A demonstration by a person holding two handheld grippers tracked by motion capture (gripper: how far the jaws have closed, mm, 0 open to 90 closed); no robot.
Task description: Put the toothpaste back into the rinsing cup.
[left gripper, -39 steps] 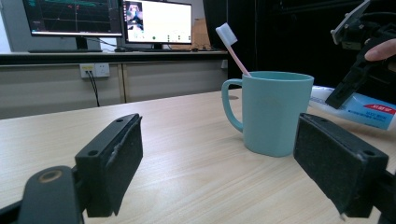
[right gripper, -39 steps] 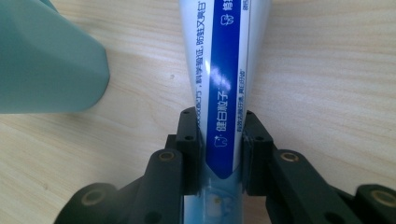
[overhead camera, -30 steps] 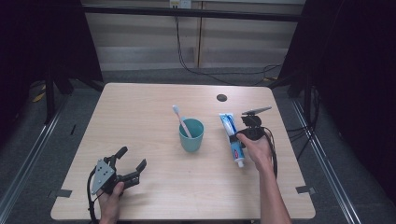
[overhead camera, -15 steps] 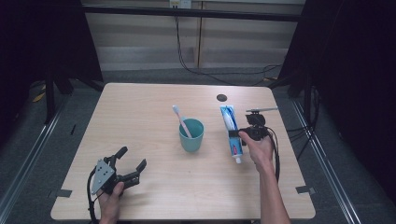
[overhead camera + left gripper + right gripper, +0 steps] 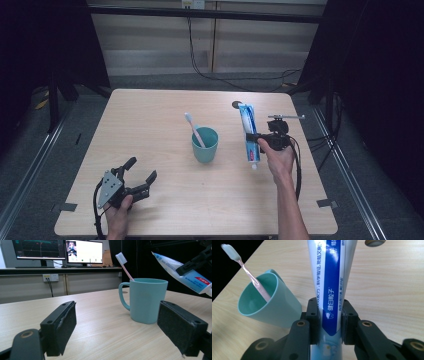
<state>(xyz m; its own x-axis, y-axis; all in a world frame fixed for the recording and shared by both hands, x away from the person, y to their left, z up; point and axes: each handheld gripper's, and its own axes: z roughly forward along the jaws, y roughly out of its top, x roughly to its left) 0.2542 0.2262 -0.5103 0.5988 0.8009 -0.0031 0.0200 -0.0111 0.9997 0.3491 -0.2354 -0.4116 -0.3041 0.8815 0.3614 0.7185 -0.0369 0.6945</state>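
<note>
A teal cup stands mid-table with a pink toothbrush leaning in it, bristles up. To its right my right gripper is shut on a blue-and-white toothpaste tube, gripped near the cap end. In the right gripper view the jaws pinch the tube with the cup and toothbrush just to its left. The left gripper view shows the tube tilted in the air beside the cup. My left gripper rests open near the front left corner, its jaws holding nothing.
The wooden table has a small round hole behind the tube. Black frame posts and cables stand beyond the far edge. Monitors sit on a counter in the background of the left gripper view.
My right gripper has carried the toothpaste tube upward and a little farther from the front edge. The left gripper, the cup and the toothbrush have stayed put.
</note>
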